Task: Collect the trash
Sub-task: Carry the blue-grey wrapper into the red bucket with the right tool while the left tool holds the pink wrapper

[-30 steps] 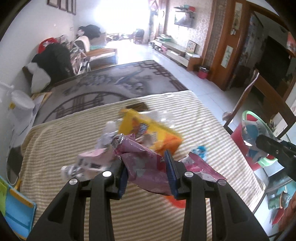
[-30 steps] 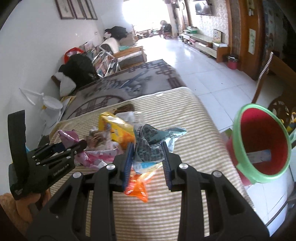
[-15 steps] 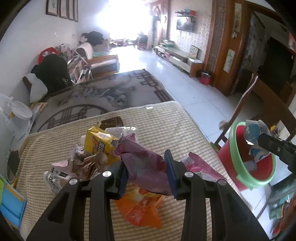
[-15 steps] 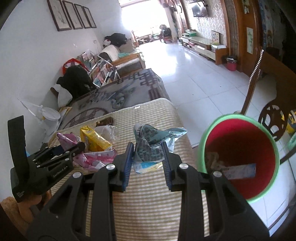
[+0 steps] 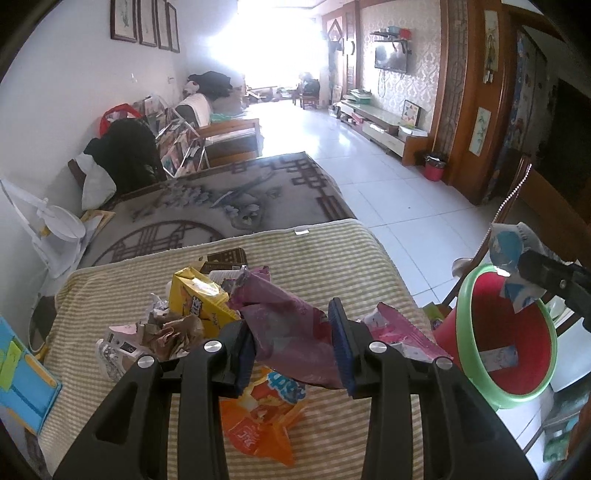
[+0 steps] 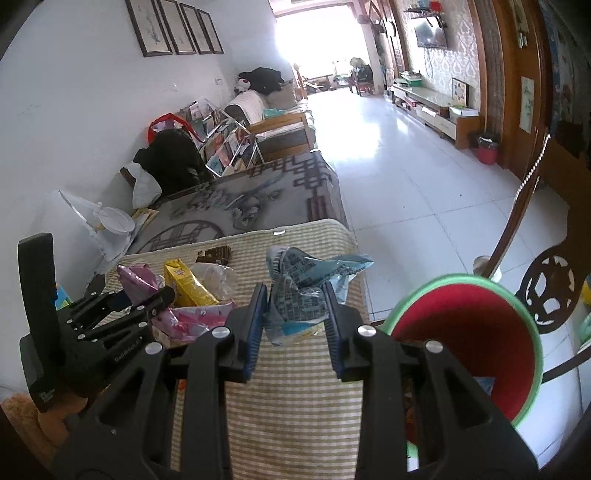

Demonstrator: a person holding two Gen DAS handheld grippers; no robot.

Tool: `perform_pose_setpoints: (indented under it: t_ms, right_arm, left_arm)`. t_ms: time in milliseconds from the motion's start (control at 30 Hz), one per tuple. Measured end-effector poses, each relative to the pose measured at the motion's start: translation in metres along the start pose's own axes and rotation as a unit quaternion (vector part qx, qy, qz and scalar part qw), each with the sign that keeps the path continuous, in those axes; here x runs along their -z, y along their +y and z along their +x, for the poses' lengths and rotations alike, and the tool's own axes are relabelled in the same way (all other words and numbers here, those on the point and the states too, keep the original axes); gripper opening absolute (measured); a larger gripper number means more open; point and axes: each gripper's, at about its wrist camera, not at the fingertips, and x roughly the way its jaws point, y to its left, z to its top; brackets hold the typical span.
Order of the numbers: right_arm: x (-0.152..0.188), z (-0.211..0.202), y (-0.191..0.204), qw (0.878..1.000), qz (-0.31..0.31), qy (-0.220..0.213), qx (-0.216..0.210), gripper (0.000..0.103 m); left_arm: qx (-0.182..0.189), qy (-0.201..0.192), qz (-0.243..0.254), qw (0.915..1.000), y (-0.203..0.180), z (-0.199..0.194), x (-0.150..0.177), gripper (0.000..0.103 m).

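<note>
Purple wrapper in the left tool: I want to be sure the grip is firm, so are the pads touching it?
Touching. The left wrist view shows the purple wrapper squeezed between both blue pads of the left tool.

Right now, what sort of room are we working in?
Most likely a lived-in home, an open living and dining room: a wall-mounted TV over a low cabinet, a wooden sofa beside a patterned rug, and framed pictures on the wall.
</note>
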Motion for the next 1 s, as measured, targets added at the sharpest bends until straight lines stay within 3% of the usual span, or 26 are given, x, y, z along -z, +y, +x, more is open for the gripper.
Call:
perform_pose_setpoints:
  t_ms: [533,933,1000]
  right_arm:
    - [0.010,-0.023,-0.065,0.998,0.041,-0.005,0.054,0.030]
    - [0.038,-0.003,-0.131,0.986,0.109,0.042,0.115,0.030]
    - [0.041,-0.004,-0.142,0.983,0.122,0.041,0.131,0.036]
  left_arm:
    - [0.050,0.013,0.039,0.9979,-0.068,0.008,-0.004,0.036]
    - [0.087,0.036,0.082,0.9922,-0.118,0.028,0.000,0.036]
    - [0.089,0.051,0.099,0.9898,-0.129,0.036,0.001,0.036]
